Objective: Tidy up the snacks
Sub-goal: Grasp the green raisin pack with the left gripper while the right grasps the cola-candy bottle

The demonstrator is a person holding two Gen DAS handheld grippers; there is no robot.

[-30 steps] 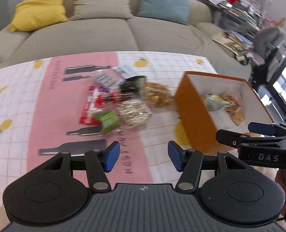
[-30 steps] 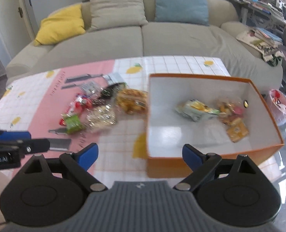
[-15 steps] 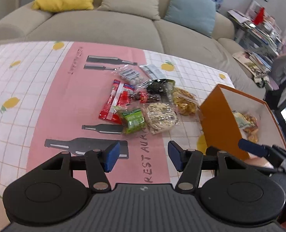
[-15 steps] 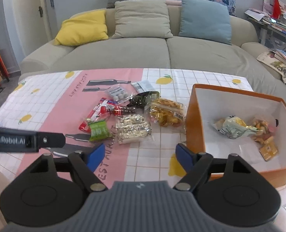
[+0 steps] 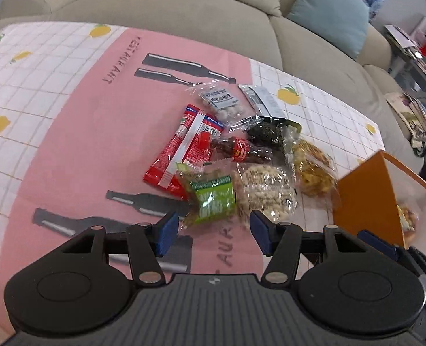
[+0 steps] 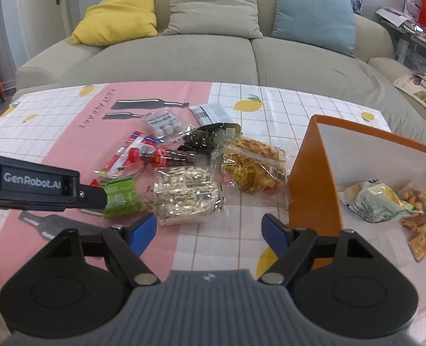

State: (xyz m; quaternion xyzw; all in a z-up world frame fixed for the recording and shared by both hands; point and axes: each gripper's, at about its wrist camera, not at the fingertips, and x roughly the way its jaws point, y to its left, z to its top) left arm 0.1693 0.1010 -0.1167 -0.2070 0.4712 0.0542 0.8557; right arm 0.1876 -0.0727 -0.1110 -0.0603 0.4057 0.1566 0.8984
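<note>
Several snack packets lie in a pile on the tablecloth: a green packet (image 5: 213,201), a clear bag of nuts (image 5: 265,193), a red packet (image 5: 184,150), a small cola-bottle candy (image 5: 239,150) and a yellow chip bag (image 5: 314,170). My left gripper (image 5: 214,232) is open and empty, just short of the green packet. An orange box (image 6: 316,178) with white inside stands to the right and holds a few snacks (image 6: 380,201). My right gripper (image 6: 208,232) is open and empty, in front of the nut bag (image 6: 187,193).
A pink and white checked tablecloth (image 5: 69,121) covers the table. A beige sofa (image 6: 213,57) with yellow, beige and blue cushions stands behind it. A cluttered shelf (image 6: 414,34) is at the far right. The left gripper's body (image 6: 34,184) crosses the right wrist view's left side.
My left gripper has swung left from the box and moved closer to the snack pile. My right gripper has pulled back from over the box and turned toward the pile. Both stay open.
</note>
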